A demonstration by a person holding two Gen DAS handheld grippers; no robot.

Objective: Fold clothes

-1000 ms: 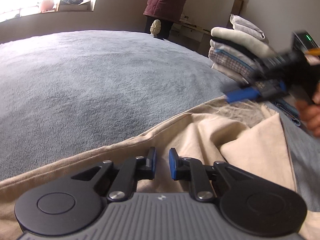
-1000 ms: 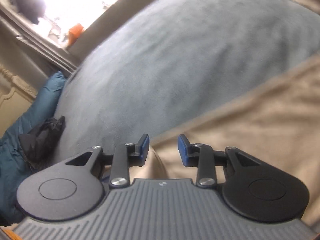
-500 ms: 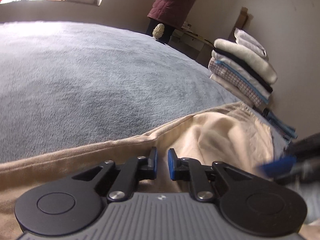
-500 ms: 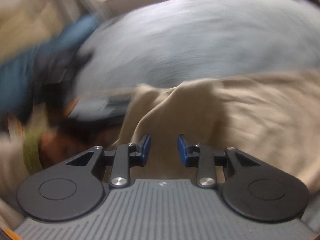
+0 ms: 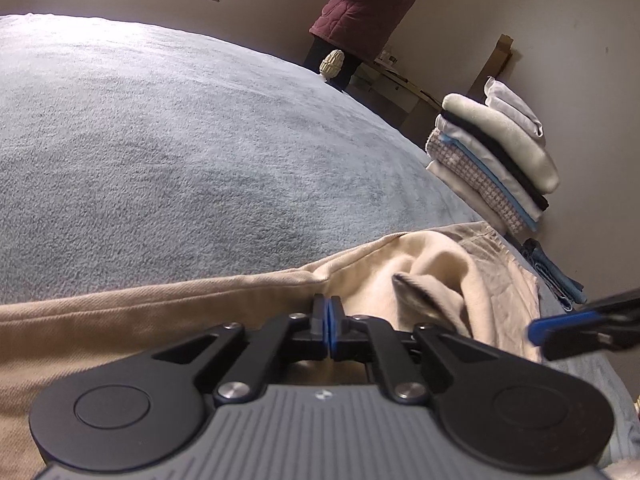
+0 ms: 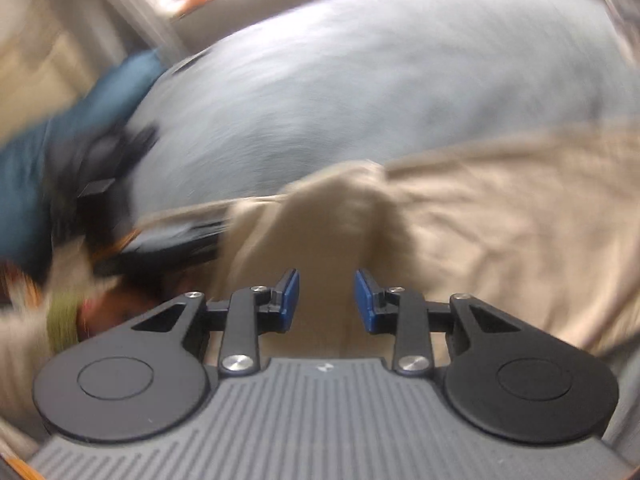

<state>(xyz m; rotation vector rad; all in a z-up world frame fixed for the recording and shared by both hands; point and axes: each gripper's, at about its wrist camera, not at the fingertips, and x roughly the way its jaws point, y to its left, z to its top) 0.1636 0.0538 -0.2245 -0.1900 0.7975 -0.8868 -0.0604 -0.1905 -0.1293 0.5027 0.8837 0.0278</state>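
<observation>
A beige garment [image 5: 140,312] lies spread on the grey-blue blanket [image 5: 180,140] of a bed. My left gripper [image 5: 328,320] is shut, its blue pads pressed together on the garment's upper edge, and the cloth is bunched into a fold just to its right. The right gripper [image 5: 560,330] shows blurred at the right edge of that view, low over the garment's far end. In the blurred right wrist view my right gripper [image 6: 326,302] stands open over a raised ridge of the beige garment [image 6: 500,220]; its pads do not press the cloth.
A stack of folded clothes [image 5: 492,160] stands at the bed's far right, with folded denim [image 5: 556,276] below it. A person in a maroon jacket [image 5: 368,0] stands beyond the bed. Teal bedding [image 6: 60,140] and a hand [image 6: 120,308] holding the other gripper show at the left.
My left gripper's jaws have closed on the garment's edge and the cloth beside them has bunched up. The right gripper has swung from the bare blanket onto the garment.
</observation>
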